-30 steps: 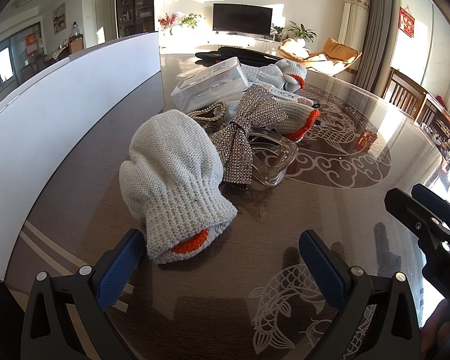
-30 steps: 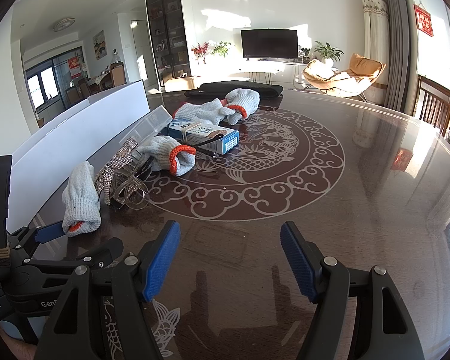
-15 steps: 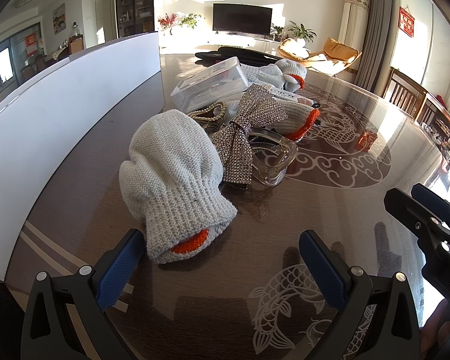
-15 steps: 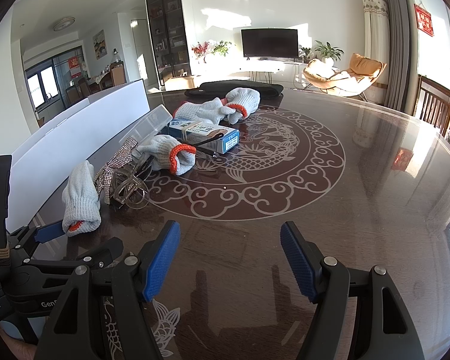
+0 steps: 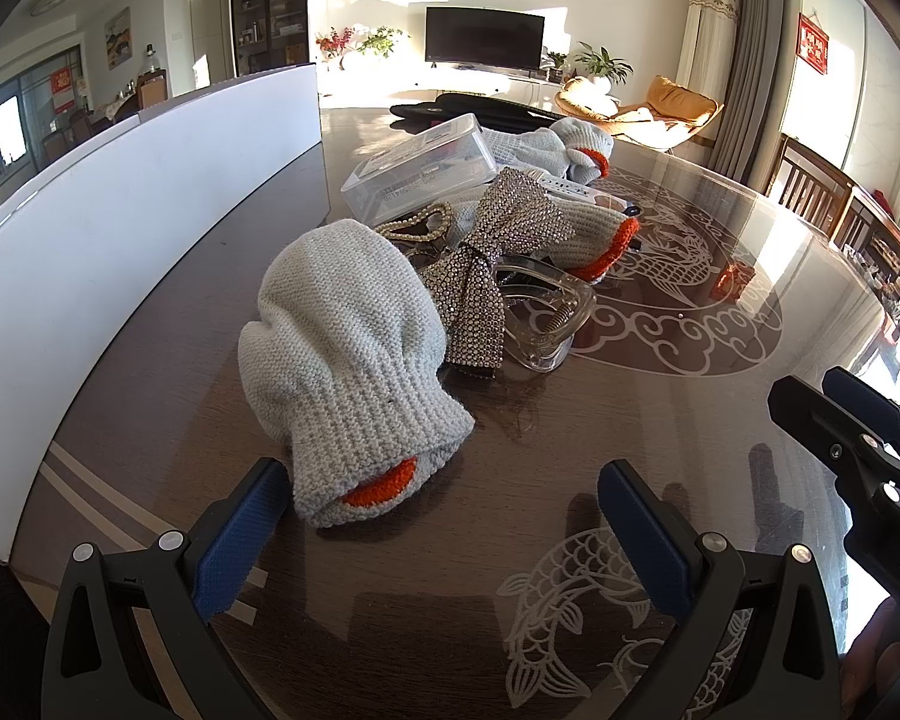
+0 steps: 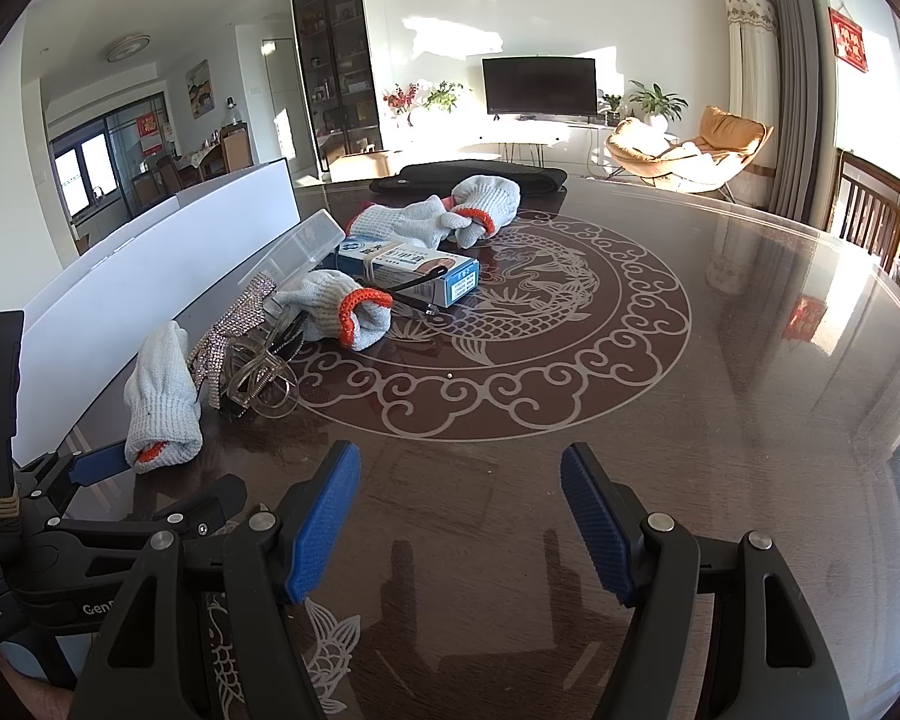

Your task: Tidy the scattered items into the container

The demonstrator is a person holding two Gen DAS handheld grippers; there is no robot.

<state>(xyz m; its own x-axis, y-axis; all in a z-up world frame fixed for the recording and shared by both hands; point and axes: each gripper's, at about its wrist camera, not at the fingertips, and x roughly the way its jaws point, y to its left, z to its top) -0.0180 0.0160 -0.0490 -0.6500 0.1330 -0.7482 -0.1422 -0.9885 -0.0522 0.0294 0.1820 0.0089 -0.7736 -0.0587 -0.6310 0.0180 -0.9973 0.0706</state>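
A grey knit glove [image 5: 354,354] with an orange cuff lies just ahead of my open left gripper [image 5: 444,516], its cuff near the left finger. Behind it sit a rhinestone bow [image 5: 492,258], a clear hair claw [image 5: 546,318], a second glove [image 5: 582,234] and a clear plastic box [image 5: 426,168]. In the right wrist view the same near glove [image 6: 162,396], the second glove [image 6: 342,309], a blue-white carton [image 6: 414,264] and a pair of gloves [image 6: 450,210] lie left of centre. My right gripper [image 6: 459,516] is open over bare table.
A long white board [image 5: 120,234] stands along the table's left side. The dark glass table [image 6: 660,408] carries a round fish pattern. A black flat object [image 6: 468,177] lies at the far edge. Wooden chairs [image 6: 876,210] stand at the right.
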